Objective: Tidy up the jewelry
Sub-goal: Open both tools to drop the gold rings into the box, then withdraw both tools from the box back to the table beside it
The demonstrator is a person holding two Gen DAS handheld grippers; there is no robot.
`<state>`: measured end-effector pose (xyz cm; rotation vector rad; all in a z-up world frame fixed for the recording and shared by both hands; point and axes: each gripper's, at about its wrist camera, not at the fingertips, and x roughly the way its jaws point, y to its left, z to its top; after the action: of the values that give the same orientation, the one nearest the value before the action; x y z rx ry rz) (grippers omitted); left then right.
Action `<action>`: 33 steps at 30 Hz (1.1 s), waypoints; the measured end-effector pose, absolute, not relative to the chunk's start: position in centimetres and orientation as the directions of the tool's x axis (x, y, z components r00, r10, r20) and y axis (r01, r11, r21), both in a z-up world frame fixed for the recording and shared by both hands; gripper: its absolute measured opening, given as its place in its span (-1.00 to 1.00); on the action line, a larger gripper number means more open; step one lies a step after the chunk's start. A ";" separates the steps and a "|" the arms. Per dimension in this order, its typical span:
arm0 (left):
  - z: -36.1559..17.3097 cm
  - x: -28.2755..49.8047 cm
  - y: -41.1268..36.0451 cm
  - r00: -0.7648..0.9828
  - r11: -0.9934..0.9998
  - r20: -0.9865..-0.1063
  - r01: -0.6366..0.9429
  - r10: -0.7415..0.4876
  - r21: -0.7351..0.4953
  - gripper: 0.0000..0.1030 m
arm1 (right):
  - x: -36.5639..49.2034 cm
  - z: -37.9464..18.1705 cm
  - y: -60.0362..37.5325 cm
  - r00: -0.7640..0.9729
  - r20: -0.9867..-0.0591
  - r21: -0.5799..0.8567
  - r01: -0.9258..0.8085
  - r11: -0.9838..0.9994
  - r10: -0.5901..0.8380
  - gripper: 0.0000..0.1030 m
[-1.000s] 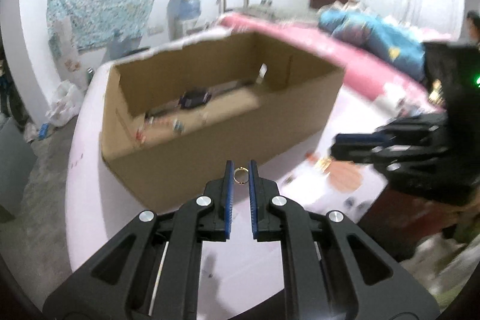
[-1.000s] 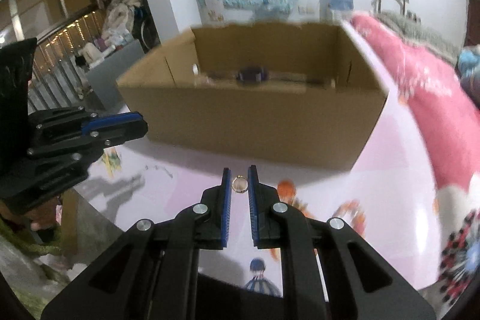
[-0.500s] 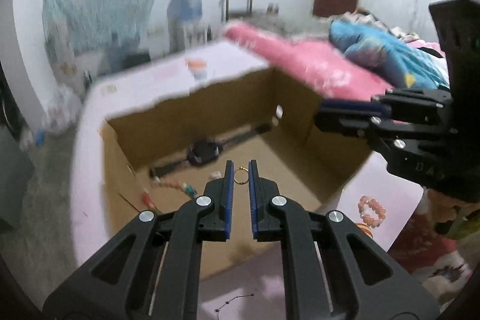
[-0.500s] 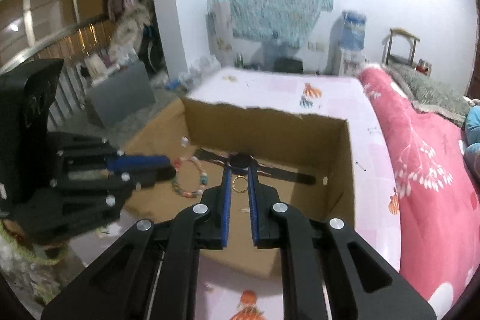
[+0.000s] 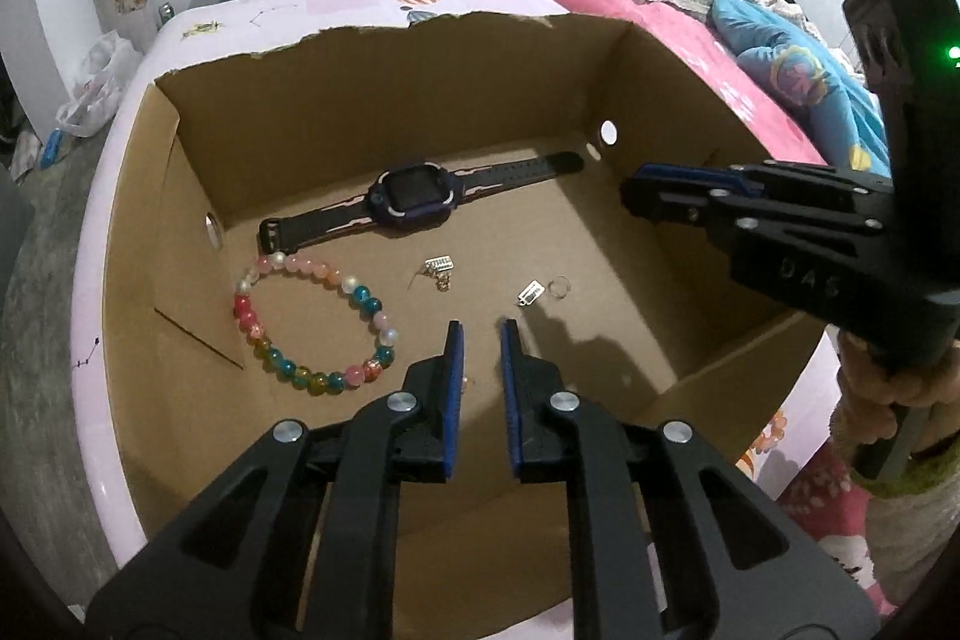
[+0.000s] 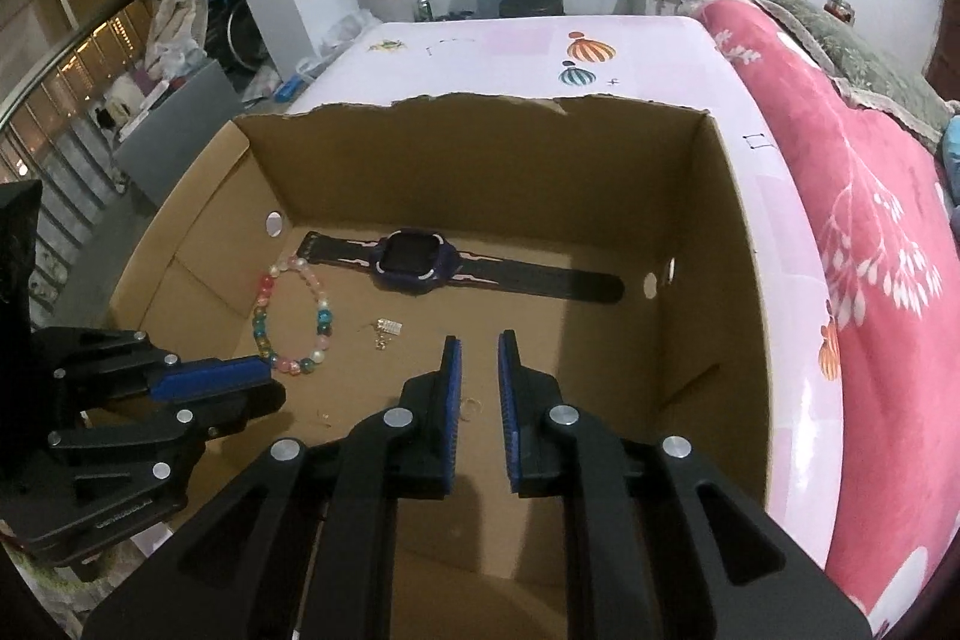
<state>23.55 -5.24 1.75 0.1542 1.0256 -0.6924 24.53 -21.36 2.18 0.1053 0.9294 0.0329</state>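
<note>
Both grippers hang over the open cardboard box (image 5: pixel 384 100), jaws opening with nothing between the pads. In its own view my left gripper (image 5: pixel 480 334) is low and centred, and a small gold ring (image 5: pixel 465 382) shows beside its left finger. My right gripper (image 5: pixel 630 187) reaches in from the right, above a thin ring (image 5: pixel 559 286) on the box floor. In the right wrist view, a ring (image 6: pixel 474 405) lies on the floor behind my right gripper (image 6: pixel 479 340). My left gripper (image 6: pixel 264 376) enters from the left.
On the box floor lie a dark watch (image 5: pixel 414 199), a coloured bead bracelet (image 5: pixel 312 322) and small gold earrings (image 5: pixel 438 271). The box (image 6: pixel 738 244) stands on a pale pink table (image 6: pixel 540 46). A pink blanket (image 6: pixel 870 196) lies to the right.
Both grippers moved forward from in front of the box to over its inside. Each held a small ring between its pads; now the jaws have parted and the rings are out of them.
</note>
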 end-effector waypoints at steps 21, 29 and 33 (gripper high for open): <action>6.1 19.6 -2.5 0.513 0.819 -0.731 0.564 -0.449 -0.107 0.22 | 19.0 6.8 -21.6 0.729 -0.680 0.152 0.038 0.988 0.077 0.33; 8.4 15.2 0.3 0.581 0.824 -0.666 0.560 -0.468 -0.091 0.46 | 15.0 7.9 -21.5 0.773 -0.628 0.197 0.046 0.979 0.090 0.44; 8.8 13.1 1.2 0.609 0.823 -0.650 0.567 -0.455 -0.044 0.52 | 13.3 7.7 -21.4 0.780 -0.619 0.205 0.047 0.978 0.092 0.44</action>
<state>13.14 1.21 8.78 0.1729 0.6990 -0.5930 13.27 -21.36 7.75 0.2142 0.6771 0.0246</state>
